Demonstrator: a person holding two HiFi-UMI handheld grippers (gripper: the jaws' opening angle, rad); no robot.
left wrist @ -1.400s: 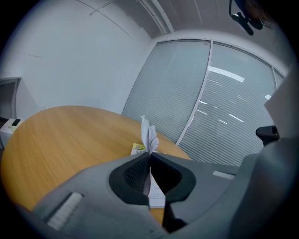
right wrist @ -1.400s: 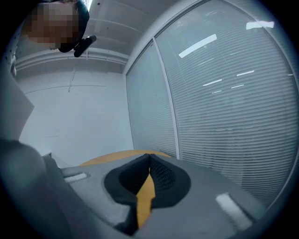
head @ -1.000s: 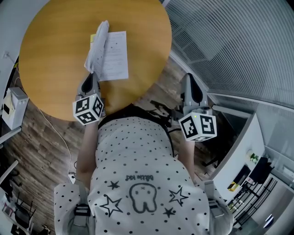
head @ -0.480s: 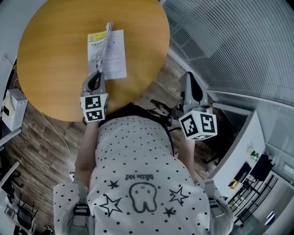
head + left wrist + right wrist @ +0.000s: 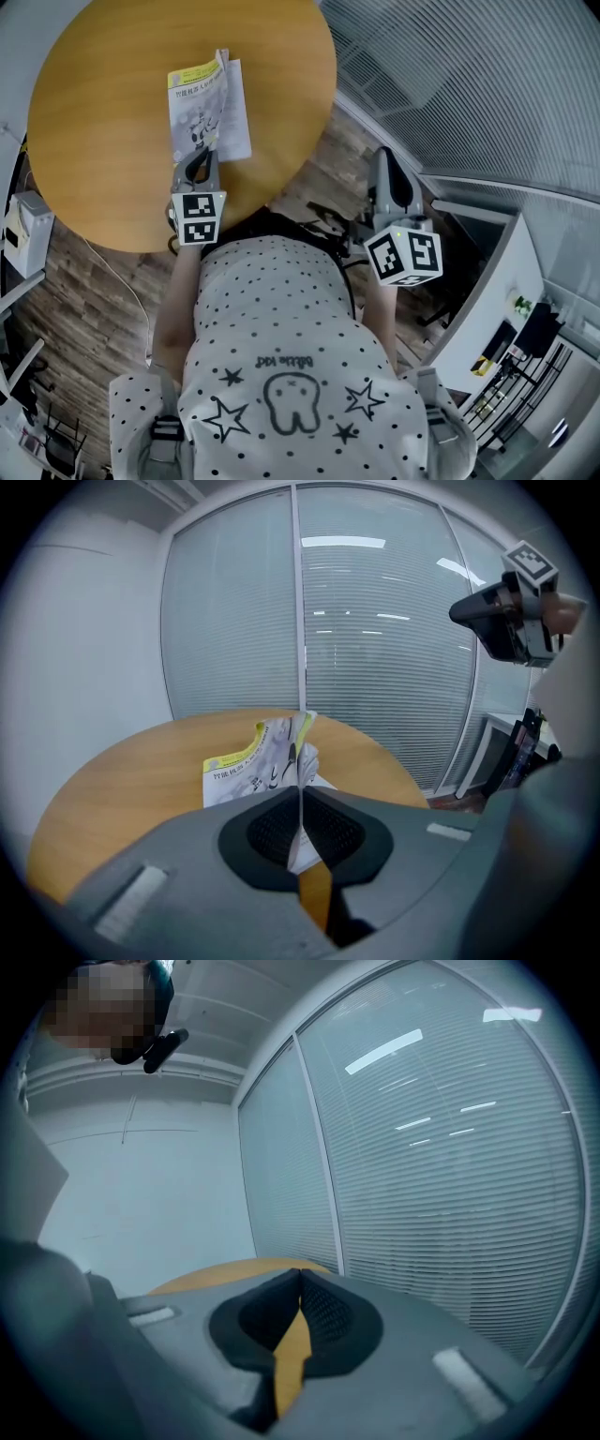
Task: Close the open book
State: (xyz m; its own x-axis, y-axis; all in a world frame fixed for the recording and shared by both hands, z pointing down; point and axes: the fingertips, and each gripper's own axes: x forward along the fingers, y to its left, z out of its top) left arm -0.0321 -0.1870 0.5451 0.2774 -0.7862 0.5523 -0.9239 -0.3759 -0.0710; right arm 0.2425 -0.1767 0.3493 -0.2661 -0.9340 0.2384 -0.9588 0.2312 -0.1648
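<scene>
We see the left gripper pinched shut on a thin leaf of the book, which lies partly folded on the round table near the person's edge. The right gripper is closed on nothing, off the table. Our risk call: nothing pins the book, so swinging the leaf over may drag it, or crease, tear or drop the paper.

Paper, wood, plastic
Your book is thin matt paper; your table is smooth satin wood; your left gripper is matt grey plastic.
</scene>
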